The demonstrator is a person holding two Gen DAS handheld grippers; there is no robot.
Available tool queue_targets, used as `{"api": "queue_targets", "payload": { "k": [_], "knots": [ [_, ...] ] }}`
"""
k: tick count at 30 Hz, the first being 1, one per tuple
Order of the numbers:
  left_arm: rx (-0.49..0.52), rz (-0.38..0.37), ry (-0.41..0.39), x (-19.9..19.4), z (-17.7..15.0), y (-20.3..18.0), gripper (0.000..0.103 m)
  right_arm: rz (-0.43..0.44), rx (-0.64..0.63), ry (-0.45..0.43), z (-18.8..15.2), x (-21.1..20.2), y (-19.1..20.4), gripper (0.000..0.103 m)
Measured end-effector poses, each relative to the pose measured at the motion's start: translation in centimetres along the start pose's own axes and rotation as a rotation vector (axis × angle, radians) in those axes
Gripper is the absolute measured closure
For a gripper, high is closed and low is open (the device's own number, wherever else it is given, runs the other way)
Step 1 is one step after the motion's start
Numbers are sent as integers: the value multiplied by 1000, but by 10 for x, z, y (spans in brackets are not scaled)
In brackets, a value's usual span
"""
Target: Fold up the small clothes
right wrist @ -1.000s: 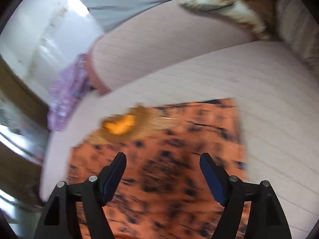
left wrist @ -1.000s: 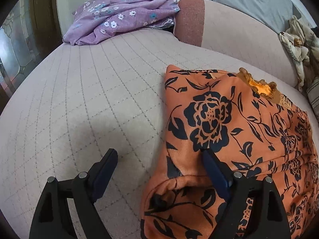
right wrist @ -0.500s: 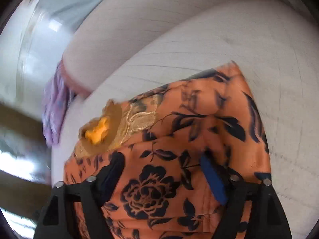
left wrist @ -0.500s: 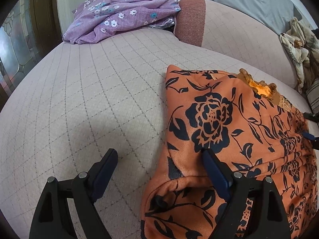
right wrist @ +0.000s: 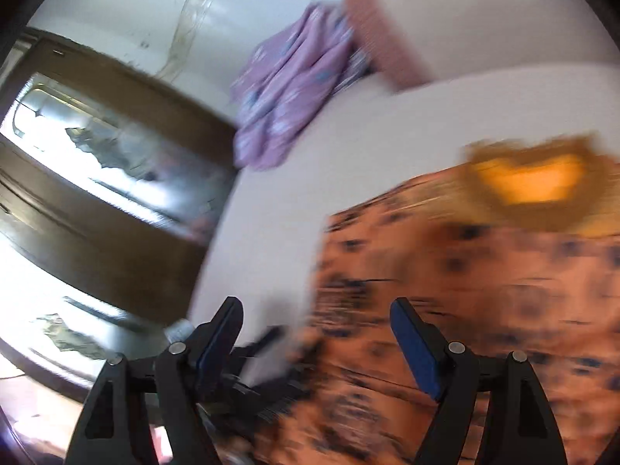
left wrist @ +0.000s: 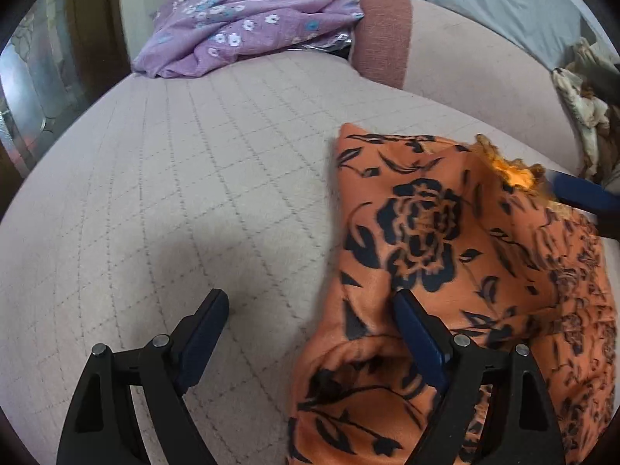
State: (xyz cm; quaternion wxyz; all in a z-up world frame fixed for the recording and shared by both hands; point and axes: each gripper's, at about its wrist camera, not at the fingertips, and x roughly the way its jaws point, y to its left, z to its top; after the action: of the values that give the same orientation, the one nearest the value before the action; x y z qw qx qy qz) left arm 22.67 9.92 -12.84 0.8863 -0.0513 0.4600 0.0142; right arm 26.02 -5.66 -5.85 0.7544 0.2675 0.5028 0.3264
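Note:
An orange garment with black flowers (left wrist: 445,240) lies folded on the pale quilted sofa seat (left wrist: 174,174), its gold-trimmed neckline (left wrist: 511,170) at the far side. My left gripper (left wrist: 310,306) stands open low over the garment's near left edge, one finger above the cloth and the other above the bare seat. In the blurred right wrist view my right gripper (right wrist: 317,310) is open over the left edge of the garment (right wrist: 484,290), gripping nothing. One of its blue fingers (left wrist: 581,193) shows by the neckline in the left wrist view.
A purple flowered cloth (left wrist: 248,27) is heaped at the seat's far end beside a reddish cushion edge (left wrist: 383,35). A grey sheet (left wrist: 503,7) and a cream patterned cloth (left wrist: 581,116) drape the backrest. A wooden door with glass panes (right wrist: 97,193) stands beyond the seat's left side.
The right gripper swept fast to the left across the orange garment and turned toward the purple cloth and the door. Its finger came further into the left wrist view. The left gripper stayed put.

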Motion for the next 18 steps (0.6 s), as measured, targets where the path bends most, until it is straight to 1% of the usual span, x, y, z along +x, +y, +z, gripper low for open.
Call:
{"api": "queue_targets", "payload": {
  "k": [1,2,3,4,5,6,7,8,9,11,12,13,14,15,16,17,18],
  "knots": [
    [-20,-11,9,1,0,1,16,25,13,27,4,21,2,22],
    [-34,-17,14,1,0,3,16,51,42,64,5,37,-5,21],
    [-41,-22,16,1,0,5,16,39,70,106,9,65,-13,21],
    [-43,-26,18,1,0,6,16,-27,85,125,14,85,-23,21],
    [-45,-31,20,0,0,8,16,-81,100,134,18,96,-32,21],
    [-51,-37,24,0,0,9,16,-103,160,127,22,106,-47,21],
    [-63,-45,25,-1,1,12,16,-87,208,87,23,101,-52,21],
    [-79,-53,29,-3,0,12,16,-96,241,29,24,91,-48,20],
    [-104,-66,36,-3,2,14,16,-81,203,13,26,85,-35,20],
    [-154,-81,40,-3,5,18,16,4,140,28,28,86,-15,19],
    [-165,-84,38,-3,5,20,16,11,120,44,28,94,-11,16],
    [-165,-84,37,-3,4,21,16,-4,112,75,31,105,-14,16],
    [-161,-80,35,-3,3,22,16,-93,112,133,32,124,-26,19],
    [-160,-81,34,-3,2,25,16,-147,140,116,30,127,-37,27],
    [-165,-84,31,-5,2,28,16,-135,185,63,30,123,-42,26],
    [-177,-84,31,-6,2,30,16,-115,203,17,30,115,-39,25],
    [-191,-90,31,-6,2,33,16,-117,167,9,29,112,-29,24]
  ]
}}
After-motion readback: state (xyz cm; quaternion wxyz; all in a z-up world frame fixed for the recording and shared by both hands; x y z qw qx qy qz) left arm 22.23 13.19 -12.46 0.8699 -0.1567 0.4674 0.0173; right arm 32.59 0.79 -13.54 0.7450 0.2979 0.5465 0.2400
